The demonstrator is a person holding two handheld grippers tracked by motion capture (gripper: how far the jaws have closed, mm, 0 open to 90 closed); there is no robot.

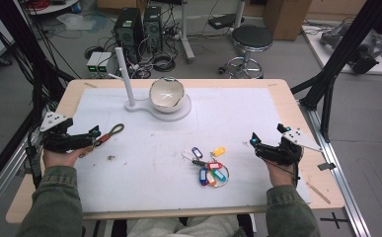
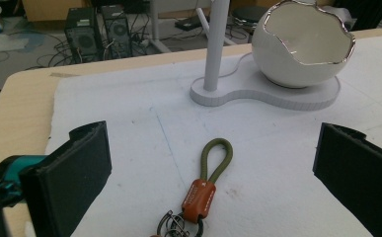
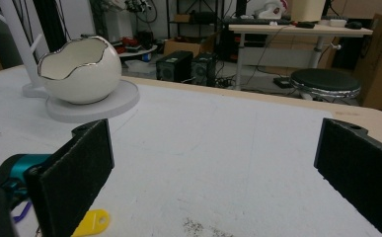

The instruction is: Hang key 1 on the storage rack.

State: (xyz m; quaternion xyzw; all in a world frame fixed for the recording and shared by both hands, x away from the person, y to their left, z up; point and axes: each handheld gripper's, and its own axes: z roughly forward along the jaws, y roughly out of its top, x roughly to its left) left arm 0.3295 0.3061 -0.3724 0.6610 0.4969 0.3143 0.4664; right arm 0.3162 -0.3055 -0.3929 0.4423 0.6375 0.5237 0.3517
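Observation:
A keychain with an olive cord loop [image 2: 216, 157] and an orange leather tab [image 2: 199, 197] lies on the white mat [image 1: 238, 113]. My left gripper [image 2: 213, 153] is open, with its jaws wide on either side of the loop and not touching it. In the high view the keychain [image 1: 110, 133] is just off the left gripper [image 1: 95, 137], near the table's left side. At the right, my right gripper [image 1: 268, 134] is open and holds nothing. A bunch of coloured key tags [image 1: 209, 168] on a ring lies to its left; one yellow tag [image 3: 92, 222] sits by its left jaw.
A white egg-shaped bowl [image 1: 167, 94] with a jagged silver rim sits on a white stand base [image 1: 178, 112] with an upright post [image 1: 124, 74] at the back centre. Beyond the wooden table edge [image 1: 178, 81] are computer towers [image 1: 129, 29], cables and a stool [image 1: 251, 39].

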